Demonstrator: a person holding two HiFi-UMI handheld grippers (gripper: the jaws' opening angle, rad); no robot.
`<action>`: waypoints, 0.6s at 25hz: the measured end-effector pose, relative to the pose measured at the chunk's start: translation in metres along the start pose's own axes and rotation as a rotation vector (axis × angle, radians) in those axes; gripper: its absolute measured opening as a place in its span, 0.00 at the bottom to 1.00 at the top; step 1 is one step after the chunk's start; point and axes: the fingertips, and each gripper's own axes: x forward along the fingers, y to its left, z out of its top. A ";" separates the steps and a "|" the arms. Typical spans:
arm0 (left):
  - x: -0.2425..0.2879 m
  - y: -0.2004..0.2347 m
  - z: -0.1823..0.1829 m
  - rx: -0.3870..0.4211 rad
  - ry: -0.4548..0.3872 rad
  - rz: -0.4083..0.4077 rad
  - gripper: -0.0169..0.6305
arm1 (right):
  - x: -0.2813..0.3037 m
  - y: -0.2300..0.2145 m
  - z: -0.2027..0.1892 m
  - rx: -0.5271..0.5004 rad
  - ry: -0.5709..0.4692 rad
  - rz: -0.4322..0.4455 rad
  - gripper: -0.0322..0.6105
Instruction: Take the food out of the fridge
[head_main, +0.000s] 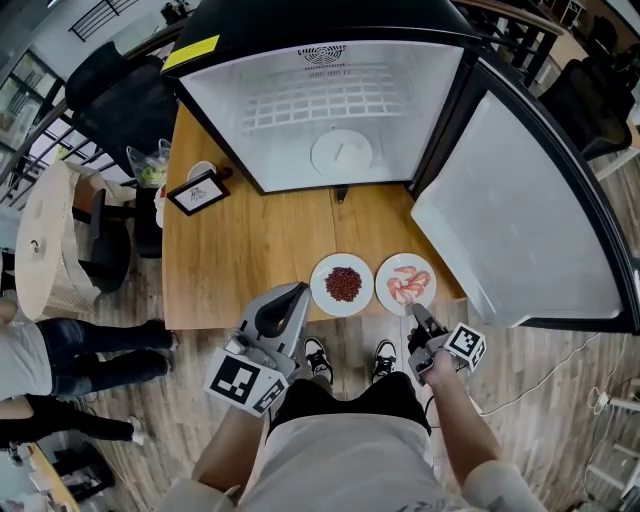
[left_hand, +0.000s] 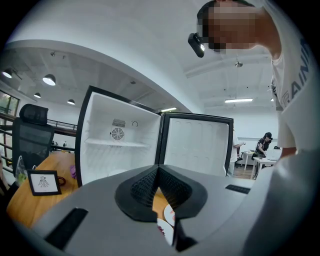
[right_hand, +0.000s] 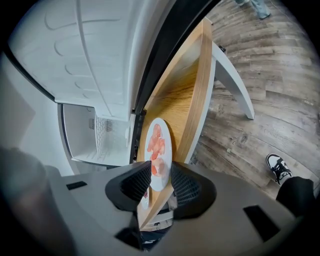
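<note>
My right gripper (right_hand: 160, 168) is released astride the round white plate of pink shrimp (right_hand: 159, 144); left gripper (left_hand: 158, 170) clenched empty.

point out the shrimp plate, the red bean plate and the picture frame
shrimp plate (head_main: 381, 288): head view, left rim
red bean plate (head_main: 317, 286): head view, left rim
picture frame (head_main: 198, 192): head view, white picture centre
</note>
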 end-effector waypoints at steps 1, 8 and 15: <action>0.000 0.000 0.000 0.000 0.000 0.000 0.04 | 0.000 -0.001 -0.001 -0.004 0.003 -0.002 0.23; 0.000 -0.001 0.003 0.002 -0.008 0.001 0.04 | -0.007 -0.008 -0.010 -0.074 0.063 -0.061 0.23; 0.001 0.001 0.008 0.000 -0.023 0.004 0.04 | -0.028 0.035 -0.038 -0.364 0.153 -0.072 0.09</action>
